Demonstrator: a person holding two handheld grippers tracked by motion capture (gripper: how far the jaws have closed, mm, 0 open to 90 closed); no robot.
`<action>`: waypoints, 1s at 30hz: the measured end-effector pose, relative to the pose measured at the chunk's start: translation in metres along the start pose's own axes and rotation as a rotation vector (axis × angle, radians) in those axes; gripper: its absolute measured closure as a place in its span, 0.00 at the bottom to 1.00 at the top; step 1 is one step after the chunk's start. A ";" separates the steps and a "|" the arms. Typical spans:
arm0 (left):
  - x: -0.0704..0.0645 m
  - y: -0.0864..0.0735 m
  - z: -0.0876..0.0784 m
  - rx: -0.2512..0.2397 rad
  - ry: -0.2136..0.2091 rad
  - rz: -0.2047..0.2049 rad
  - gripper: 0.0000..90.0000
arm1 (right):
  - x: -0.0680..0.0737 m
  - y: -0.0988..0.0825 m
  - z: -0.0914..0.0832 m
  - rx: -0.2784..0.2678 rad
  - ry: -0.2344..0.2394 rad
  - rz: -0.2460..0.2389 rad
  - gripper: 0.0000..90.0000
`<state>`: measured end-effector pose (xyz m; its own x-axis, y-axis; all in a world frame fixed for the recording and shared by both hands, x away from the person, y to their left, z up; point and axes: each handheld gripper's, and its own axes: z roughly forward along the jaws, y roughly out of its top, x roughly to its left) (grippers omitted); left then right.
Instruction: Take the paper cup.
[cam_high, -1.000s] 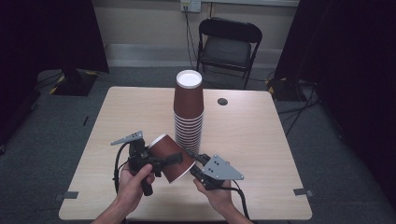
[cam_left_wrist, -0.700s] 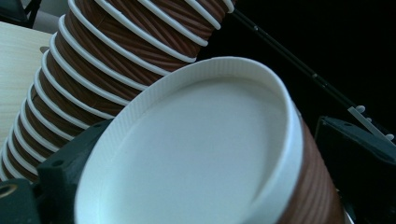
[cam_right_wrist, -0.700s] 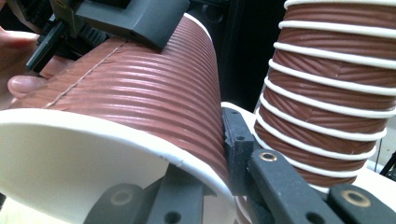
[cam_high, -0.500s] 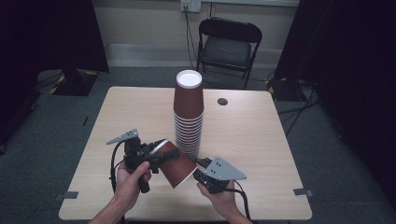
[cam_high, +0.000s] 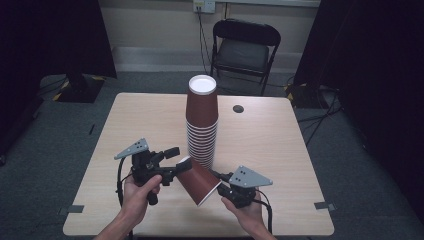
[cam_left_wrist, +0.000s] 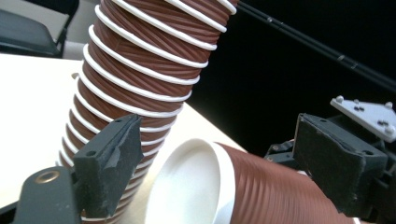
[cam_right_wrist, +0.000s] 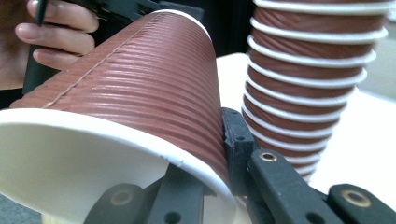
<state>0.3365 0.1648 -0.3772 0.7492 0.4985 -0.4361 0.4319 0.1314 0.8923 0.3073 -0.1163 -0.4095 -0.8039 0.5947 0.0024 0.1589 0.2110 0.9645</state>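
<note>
Pale wood table (cam_high: 280, 150) under my high view carries a tall cup stack (cam_high: 202, 125); before it, a loose brown cup (cam_high: 199, 180) hangs tilted between both grippers. My right gripper view shows the right gripper (cam_right_wrist: 229, 154) clamped on its rim wall. My left gripper view shows the left gripper (cam_left_wrist: 224, 168), jaws just closing, flanking the white base without touching.

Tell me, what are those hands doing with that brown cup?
A person holds one ribbed brown paper cup between two grippers. The right gripper pinches its rim wall; the left gripper has just been closing around its base end. It lies tilted beside the tall stack of upside-down brown cups on the wooden table.
</note>
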 end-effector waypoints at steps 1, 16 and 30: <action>0.000 0.000 0.000 0.000 0.000 0.000 0.19 | 0.000 0.000 0.000 0.000 0.000 0.000 0.96; -0.008 -0.007 0.002 0.088 -0.012 0.220 0.17 | -0.037 -0.006 -0.020 0.139 0.018 0.176 0.95; -0.017 -0.020 0.013 0.230 -0.019 0.425 0.18 | -0.050 -0.003 -0.027 0.292 0.089 0.221 0.95</action>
<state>0.3224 0.1425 -0.3889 0.8916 0.4508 -0.0421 0.1835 -0.2747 0.9439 0.3316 -0.1672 -0.4056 -0.7767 0.5836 0.2370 0.4803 0.3053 0.8223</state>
